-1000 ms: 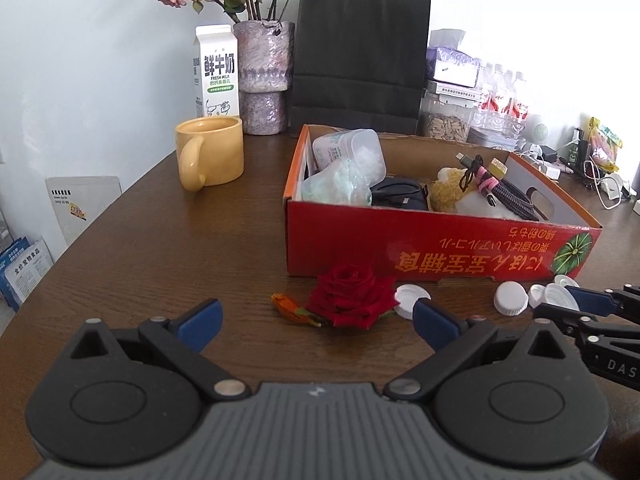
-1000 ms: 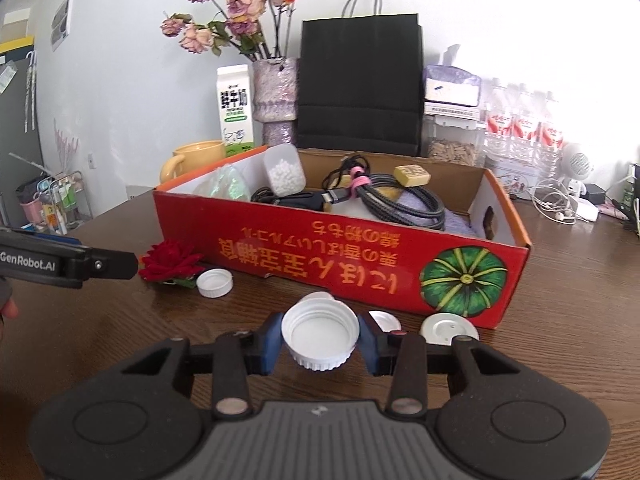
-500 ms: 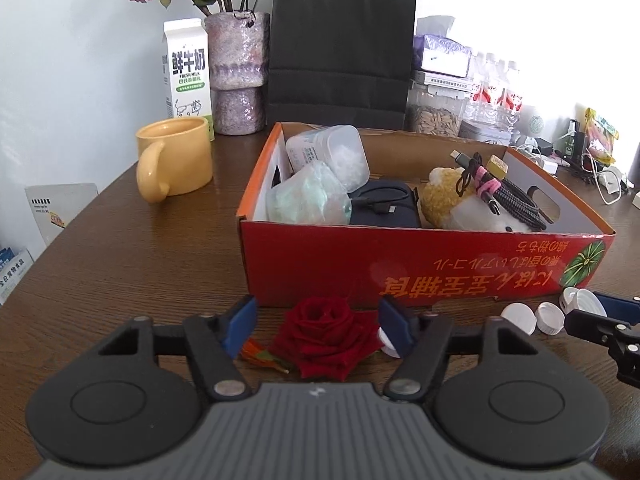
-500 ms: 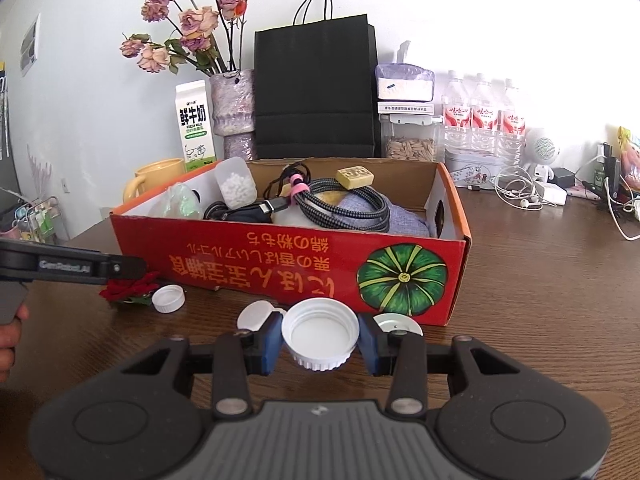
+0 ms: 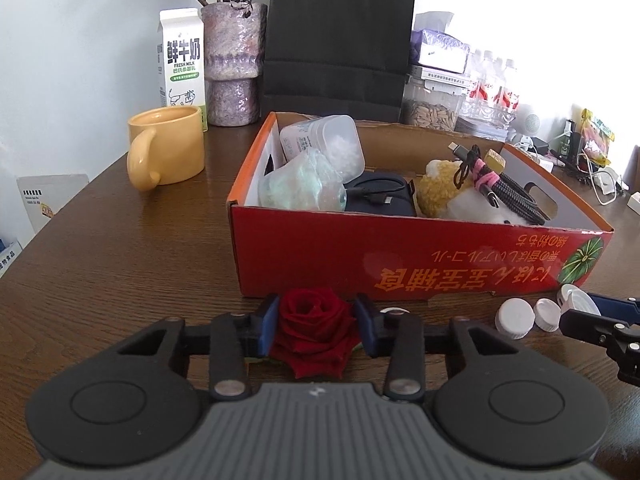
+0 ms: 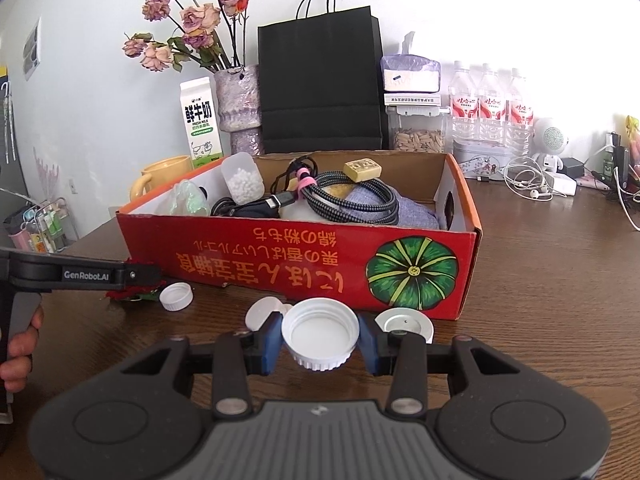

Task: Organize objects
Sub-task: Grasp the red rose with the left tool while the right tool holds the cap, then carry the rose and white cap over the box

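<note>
Left wrist view: closing the left tool (image 5: 316,320) on a red rose (image 5: 314,332), pads (image 5: 271,320) already at the outer petals on both sides, bloom lying on the counter (image 5: 120,260) just in front of the red box (image 5: 400,252). Probably cloth or soft petals, so very light and easily crushed; no stiffness to push back, hence little warning before flattening. Best taken across the widest part of the head, as now, with only enough squeeze to lift. Little risk of slipping, more of bending or snagging a petal on the box wall. No stem to be made out as a handle. Right wrist view: right tool (image 6: 320,338) clamped on a white cap (image 6: 320,332), open side up, seemingly off the counter, near the box's front wall. Hard plastic by the look, ribbed at the rim, light and stiff; safe under a firm pinch across the rim, though smooth enough to pop out if pinched off-centre. More caps (image 5: 516,318) loose on the counter along the box's front, well apart from the rose. Box already crowded with cables (image 5: 508,196), a plush toy (image 5: 440,192) and tubs (image 5: 332,148), so calling for a gentle drop of the rose on top, not a push down among the harder things.
</note>
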The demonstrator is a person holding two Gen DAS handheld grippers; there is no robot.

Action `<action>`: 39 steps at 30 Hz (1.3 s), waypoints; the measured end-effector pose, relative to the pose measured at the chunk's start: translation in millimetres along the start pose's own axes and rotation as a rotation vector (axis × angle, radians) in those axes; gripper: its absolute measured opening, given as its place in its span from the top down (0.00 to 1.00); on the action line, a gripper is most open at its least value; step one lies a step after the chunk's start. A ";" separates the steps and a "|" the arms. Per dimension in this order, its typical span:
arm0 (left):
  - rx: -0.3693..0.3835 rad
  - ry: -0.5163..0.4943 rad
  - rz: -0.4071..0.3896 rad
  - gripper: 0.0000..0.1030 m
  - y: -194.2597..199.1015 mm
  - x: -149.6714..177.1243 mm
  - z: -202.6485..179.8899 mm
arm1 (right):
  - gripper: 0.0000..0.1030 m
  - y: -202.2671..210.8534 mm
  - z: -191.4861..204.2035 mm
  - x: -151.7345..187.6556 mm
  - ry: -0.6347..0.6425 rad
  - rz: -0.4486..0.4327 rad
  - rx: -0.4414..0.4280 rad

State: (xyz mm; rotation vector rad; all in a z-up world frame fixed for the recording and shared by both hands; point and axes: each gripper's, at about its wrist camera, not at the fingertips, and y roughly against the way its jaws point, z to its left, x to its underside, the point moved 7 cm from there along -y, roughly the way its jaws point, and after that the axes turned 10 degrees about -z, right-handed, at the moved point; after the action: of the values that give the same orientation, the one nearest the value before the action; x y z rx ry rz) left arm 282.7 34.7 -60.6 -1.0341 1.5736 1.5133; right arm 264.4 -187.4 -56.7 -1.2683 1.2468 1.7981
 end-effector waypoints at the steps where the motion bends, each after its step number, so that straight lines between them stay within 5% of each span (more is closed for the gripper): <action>1: -0.008 -0.001 -0.001 0.62 0.5 -0.1 -0.1 | 0.62 0.1 0.2 -0.1 -0.001 -0.001 -0.002; 25: -0.001 -0.026 -0.107 0.69 38.8 -26.4 -10.9 | 0.62 8.9 9.2 -3.8 0.045 -0.047 -0.002; 39: 0.038 -0.047 -0.188 0.69 39.6 -65.0 -32.2 | 0.62 10.1 19.6 -45.0 0.100 -0.120 -0.017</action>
State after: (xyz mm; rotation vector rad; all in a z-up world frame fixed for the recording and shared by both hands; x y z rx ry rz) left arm 275.9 6.9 17.0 -1.0853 1.4250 1.3651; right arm 264.9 -171.2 -9.3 -1.4273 1.1839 1.6820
